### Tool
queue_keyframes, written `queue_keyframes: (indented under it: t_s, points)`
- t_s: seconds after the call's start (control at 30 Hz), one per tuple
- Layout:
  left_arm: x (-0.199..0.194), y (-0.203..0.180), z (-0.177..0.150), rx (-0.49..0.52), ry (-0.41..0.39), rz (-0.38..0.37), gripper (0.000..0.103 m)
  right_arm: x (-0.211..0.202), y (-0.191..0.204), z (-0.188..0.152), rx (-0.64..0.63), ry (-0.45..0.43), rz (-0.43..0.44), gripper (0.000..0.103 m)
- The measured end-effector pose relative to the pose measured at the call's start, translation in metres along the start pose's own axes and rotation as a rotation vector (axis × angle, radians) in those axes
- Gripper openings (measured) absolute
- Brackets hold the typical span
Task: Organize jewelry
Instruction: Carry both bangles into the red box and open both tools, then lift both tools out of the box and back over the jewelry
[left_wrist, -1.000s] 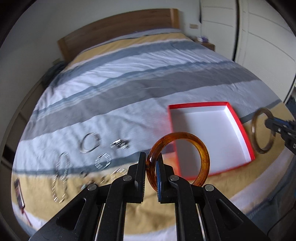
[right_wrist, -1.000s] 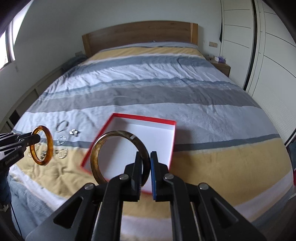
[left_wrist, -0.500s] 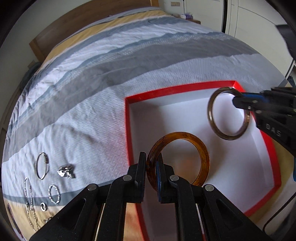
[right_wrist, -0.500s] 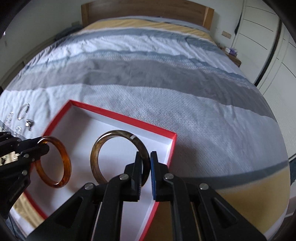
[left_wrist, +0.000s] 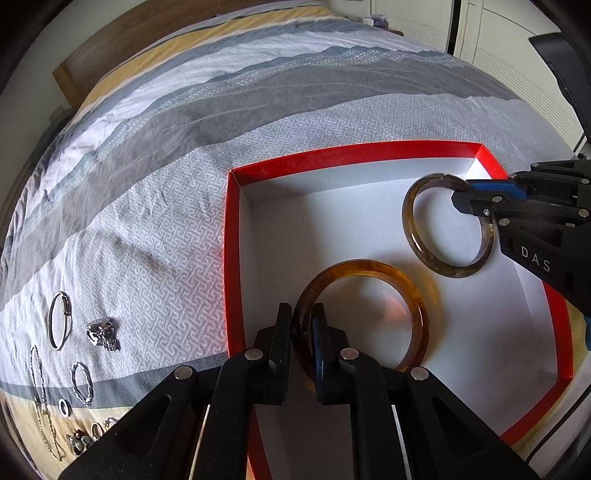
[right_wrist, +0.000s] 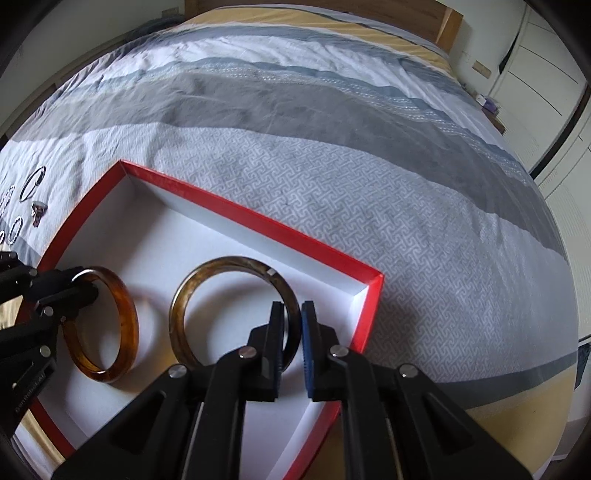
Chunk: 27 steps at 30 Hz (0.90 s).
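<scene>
My left gripper (left_wrist: 302, 325) is shut on an orange amber bangle (left_wrist: 415, 314) and holds it low over the white floor of the red-rimmed box (left_wrist: 332, 153). My right gripper (right_wrist: 292, 325) is shut on a brown marbled bangle (right_wrist: 192, 291), also low inside the box (right_wrist: 258, 218), to the right of the amber one (right_wrist: 125, 314). In the left wrist view the right gripper (left_wrist: 465, 199) reaches in from the right with the brown bangle (left_wrist: 424, 254). In the right wrist view the left gripper (right_wrist: 83, 282) comes in from the left.
The box lies on a bed with a striped grey, white and yellow cover. Several silver pieces lie left of the box: a thin bangle (left_wrist: 59, 319), a watch (left_wrist: 101, 332), a small ring bracelet (left_wrist: 82, 382) and a chain (left_wrist: 38, 398). A wooden headboard (left_wrist: 110, 48) stands behind.
Both grippers have moved from above the bed down into the red box with their bangles. The bangles have come close to the box floor, side by side.
</scene>
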<state>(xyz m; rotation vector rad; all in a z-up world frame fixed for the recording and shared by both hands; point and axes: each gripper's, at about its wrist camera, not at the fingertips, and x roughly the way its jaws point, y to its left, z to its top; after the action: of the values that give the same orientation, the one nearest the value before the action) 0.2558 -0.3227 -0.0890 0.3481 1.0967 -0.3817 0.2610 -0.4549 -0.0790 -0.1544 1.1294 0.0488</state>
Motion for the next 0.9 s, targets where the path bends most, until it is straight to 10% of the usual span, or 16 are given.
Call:
queue_keyframes:
  t_s: [0.23,0.47,0.63,0.9]
  points:
    - [-0.016,0.001,0.000,-0.007,-0.019,-0.054,0.039,-0.028,-0.005,0.000,0.006,-0.030,-0.026,0.027]
    - [-0.096,0.018,-0.001,-0.048,-0.182,-0.073,0.039,-0.109,-0.025,-0.008,0.064,-0.118,-0.061,0.027]
    - [-0.188,0.045,-0.006,-0.048,-0.359,-0.004,0.039,-0.189,-0.031,-0.016,0.125,-0.228,-0.057,0.027]
    - [-0.290,0.103,-0.041,-0.083,-0.390,0.187,0.055,-0.301,-0.001,-0.037,0.139,-0.387,-0.029,0.027]
